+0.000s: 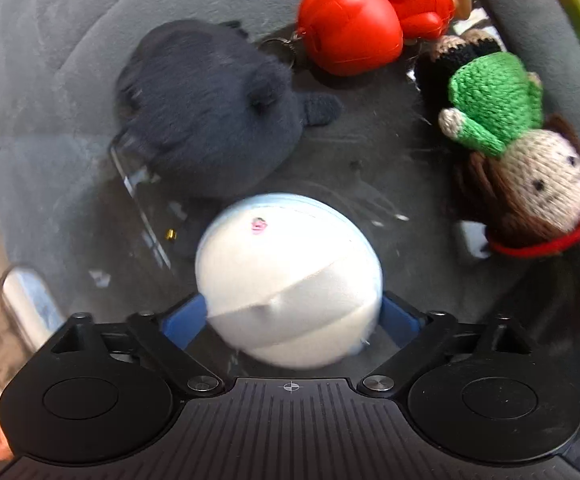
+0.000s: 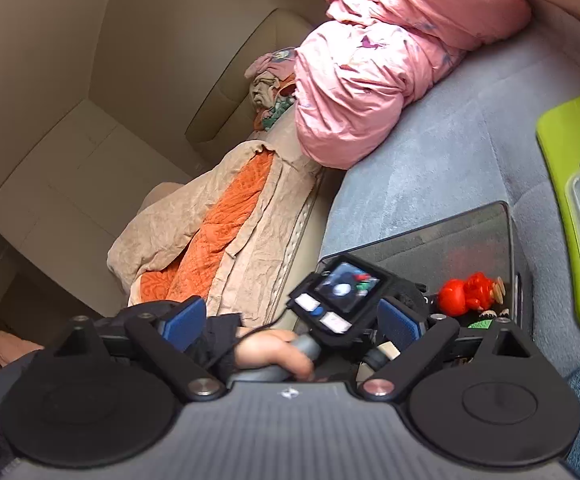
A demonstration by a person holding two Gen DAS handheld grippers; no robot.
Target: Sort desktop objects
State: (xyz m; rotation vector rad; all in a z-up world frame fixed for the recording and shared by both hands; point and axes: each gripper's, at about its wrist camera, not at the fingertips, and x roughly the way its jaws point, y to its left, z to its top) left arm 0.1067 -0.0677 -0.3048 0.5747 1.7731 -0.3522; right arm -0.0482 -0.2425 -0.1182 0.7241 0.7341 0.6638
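Left wrist view: left tongs (image 1: pixel 291 320) pinch the white ball (image 1: pixel 290 280) just before the grey plush (image 1: pixel 210 112), a round, soft load that could squirt free; right tongs (image 2: pixel 290 320) gape apart.

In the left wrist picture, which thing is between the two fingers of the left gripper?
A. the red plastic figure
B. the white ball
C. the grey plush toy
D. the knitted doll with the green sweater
B: the white ball sits between the blue pads of the left gripper, while the grey plush toy, the red plastic figure and the knitted doll lie apart, farther from it.
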